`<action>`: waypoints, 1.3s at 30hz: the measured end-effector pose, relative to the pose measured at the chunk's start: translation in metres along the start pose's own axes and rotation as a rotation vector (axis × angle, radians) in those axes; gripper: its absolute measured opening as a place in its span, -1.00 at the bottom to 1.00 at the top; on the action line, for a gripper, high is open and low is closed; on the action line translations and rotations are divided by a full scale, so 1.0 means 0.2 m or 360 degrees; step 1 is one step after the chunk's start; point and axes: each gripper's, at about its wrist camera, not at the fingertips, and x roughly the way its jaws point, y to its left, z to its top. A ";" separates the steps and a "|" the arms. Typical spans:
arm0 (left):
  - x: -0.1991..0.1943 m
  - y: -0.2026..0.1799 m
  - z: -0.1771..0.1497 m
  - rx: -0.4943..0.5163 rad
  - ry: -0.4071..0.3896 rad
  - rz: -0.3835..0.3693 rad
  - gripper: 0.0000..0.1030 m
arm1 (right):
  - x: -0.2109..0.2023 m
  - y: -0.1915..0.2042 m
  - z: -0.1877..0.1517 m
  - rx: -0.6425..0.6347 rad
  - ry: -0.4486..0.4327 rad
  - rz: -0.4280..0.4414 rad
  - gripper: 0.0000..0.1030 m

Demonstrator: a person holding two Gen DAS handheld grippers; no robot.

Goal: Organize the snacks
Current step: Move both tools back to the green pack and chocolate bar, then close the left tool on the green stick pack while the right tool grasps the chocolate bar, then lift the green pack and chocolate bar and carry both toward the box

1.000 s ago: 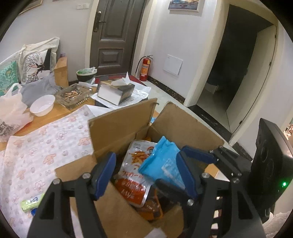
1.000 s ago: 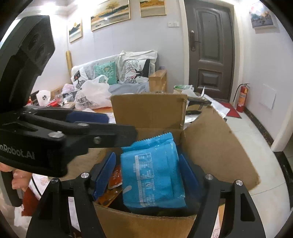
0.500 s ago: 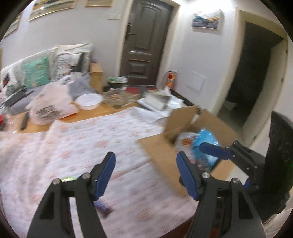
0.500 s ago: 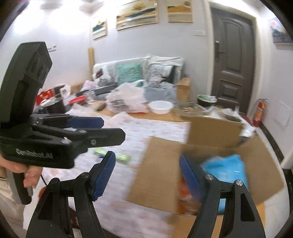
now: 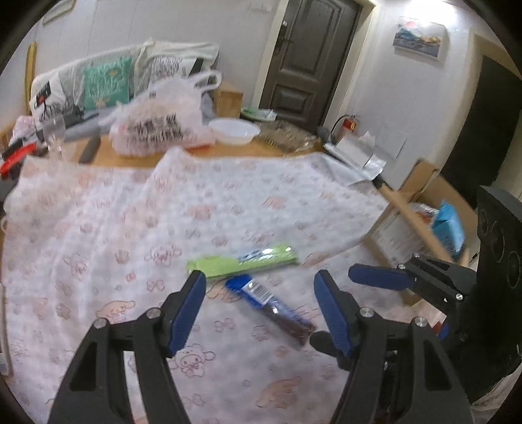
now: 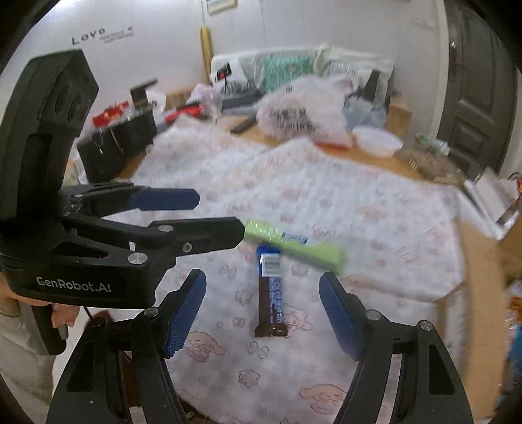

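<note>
Blue-padded jaws of the left gripper (image 5: 259, 303) and the right gripper (image 6: 262, 308) stand apart with nothing between the pads — both released, tilted down over the patterned tablecloth (image 5: 130, 212). Just ahead lie two snacks, touching at one end: a dark blue snack bar (image 6: 270, 293) and, beyond it, a green snack pack (image 5: 243, 261). Farther off — at the table's right edge — a cardboard box (image 5: 424, 182) holds a blue packet (image 5: 448, 228).

The left gripper (image 6: 222, 212) carries "GenRobot.AI" in white on its black body, and "Love" stands on the wall (image 6: 293, 29).
</note>
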 end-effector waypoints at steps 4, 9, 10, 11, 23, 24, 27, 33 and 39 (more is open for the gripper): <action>0.17 0.05 -0.01 0.0004 0.0080 -0.0024 0.18 | 0.17 -0.06 -0.03 0.0036 0.0098 0.0006 0.17; 0.34 0.09 0.02 0.0017 0.0165 -0.0047 0.07 | 0.34 -0.12 -0.08 0.0047 0.0213 0.0056 -0.17; 0.38 0.10 0.03 0.0015 0.0178 -0.0048 0.07 | 0.36 -0.13 -0.09 0.0044 0.0222 0.0069 -0.20; 0.41 0.10 0.04 0.0015 0.0190 -0.0047 0.07 | 0.37 -0.13 -0.09 0.0009 0.0192 0.0051 -0.28; 0.63 0.08 0.14 0.0106 0.0251 0.0009 0.07 | 0.35 -0.25 -0.09 0.0032 0.0179 -0.0181 -0.65; 0.64 0.08 0.14 0.0115 0.0272 0.0016 0.07 | 0.35 -0.27 -0.10 0.0043 0.0176 -0.0212 -0.65; 0.63 0.06 0.12 0.0170 0.0281 0.0038 0.03 | 0.35 -0.30 -0.09 0.0062 0.0175 -0.0263 -0.65; 0.58 -0.01 0.04 0.0286 0.0313 0.0076 -0.40 | 0.33 -0.35 -0.10 0.0129 0.0175 -0.0371 -0.65; 0.55 -0.06 0.00 0.0346 0.0351 0.0059 -0.46 | 0.31 -0.37 -0.12 0.0154 0.0178 -0.0349 -0.59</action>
